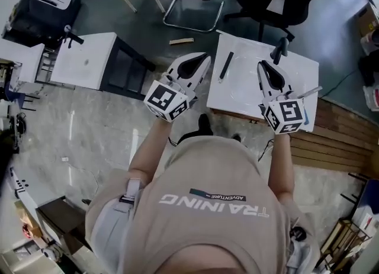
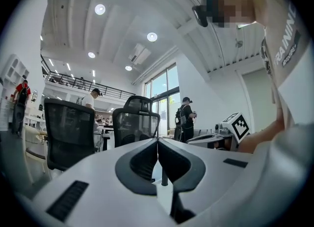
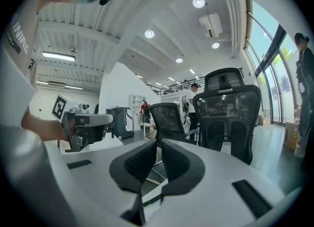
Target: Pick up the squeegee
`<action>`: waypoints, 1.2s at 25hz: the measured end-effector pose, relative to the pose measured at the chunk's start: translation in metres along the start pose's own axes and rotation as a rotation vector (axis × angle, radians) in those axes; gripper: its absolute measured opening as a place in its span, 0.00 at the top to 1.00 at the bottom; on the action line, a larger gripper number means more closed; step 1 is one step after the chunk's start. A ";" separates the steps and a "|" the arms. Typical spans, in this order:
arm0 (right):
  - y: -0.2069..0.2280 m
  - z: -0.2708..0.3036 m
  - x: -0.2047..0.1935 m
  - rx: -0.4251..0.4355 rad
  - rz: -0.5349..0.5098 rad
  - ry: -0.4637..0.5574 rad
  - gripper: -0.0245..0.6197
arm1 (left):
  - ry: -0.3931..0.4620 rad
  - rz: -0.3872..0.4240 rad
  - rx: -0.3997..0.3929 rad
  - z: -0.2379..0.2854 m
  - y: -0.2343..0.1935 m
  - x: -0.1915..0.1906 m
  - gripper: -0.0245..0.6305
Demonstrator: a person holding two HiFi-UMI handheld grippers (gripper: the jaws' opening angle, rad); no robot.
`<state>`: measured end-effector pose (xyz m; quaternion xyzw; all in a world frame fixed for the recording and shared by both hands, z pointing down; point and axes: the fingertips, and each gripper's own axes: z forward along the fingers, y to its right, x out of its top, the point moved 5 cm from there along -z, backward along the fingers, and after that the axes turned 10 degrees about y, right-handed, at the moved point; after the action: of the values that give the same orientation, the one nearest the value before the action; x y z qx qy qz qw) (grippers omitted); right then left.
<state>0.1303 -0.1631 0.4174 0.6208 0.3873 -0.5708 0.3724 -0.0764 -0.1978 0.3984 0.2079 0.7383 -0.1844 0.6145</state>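
Just off the left edge of the white tabletop (image 1: 246,95), the left gripper (image 1: 205,58) hangs over the floor and points away from the person. Its fingers are pressed together with nothing between them, which the left gripper view confirms: the dark pads meet along their length.

To its right lies a long, narrow dark object on the tabletop, judged to be the squeegee (image 1: 226,65). It is near the left edge and apart from both grippers. Its long axis runs from near-left to far-right, close to the line along which both grippers point. It therefore lies alongside the fingers and not across them.

Further right, the right gripper (image 1: 261,64) is over the tabletop, likewise closed and empty.

The squeegee lies between the two grippers, to the right of the left fingers and to the left of the right fingers. The left gripper is judged somewhat nearer. Either gripper would have to open its fingers and shift sideways over the object before any grasp.

A dark stubby item (image 1: 279,50) at the far edge cannot be identified.
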 end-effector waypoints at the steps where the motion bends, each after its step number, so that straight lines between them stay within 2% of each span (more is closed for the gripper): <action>1: 0.001 0.010 -0.004 -0.010 0.014 -0.010 0.91 | 0.002 -0.007 -0.016 0.002 -0.009 -0.001 0.94; 4: 0.005 0.036 -0.024 -0.050 0.082 -0.054 0.91 | -0.011 -0.007 -0.066 0.010 -0.035 -0.007 0.94; 8: 0.008 0.062 -0.056 -0.112 0.120 -0.136 0.91 | -0.025 -0.001 -0.120 0.017 -0.065 -0.013 0.94; 9: 0.009 0.068 -0.064 -0.120 0.132 -0.156 0.89 | -0.023 -0.004 -0.127 0.018 -0.070 -0.014 0.94; 11: 0.010 0.078 -0.082 -0.127 0.165 -0.197 0.77 | -0.021 -0.015 -0.131 0.020 -0.079 -0.018 0.94; 14: 0.017 0.092 -0.113 -0.134 0.220 -0.248 0.76 | -0.027 -0.033 -0.136 0.026 -0.084 -0.024 0.94; 19: 0.029 0.115 -0.187 -0.119 0.362 -0.375 0.76 | -0.063 -0.057 -0.111 0.028 -0.094 -0.030 0.94; 23: 0.038 0.127 -0.245 -0.118 0.491 -0.478 0.72 | -0.100 -0.022 -0.083 0.015 -0.101 -0.029 0.94; 30: 0.059 0.143 -0.305 -0.168 0.717 -0.525 0.68 | -0.142 0.010 -0.002 0.002 -0.118 -0.028 0.94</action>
<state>0.1087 -0.3346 0.7125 0.5176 0.0854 -0.5104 0.6813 -0.1330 -0.3007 0.4277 0.1974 0.6919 -0.1950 0.6665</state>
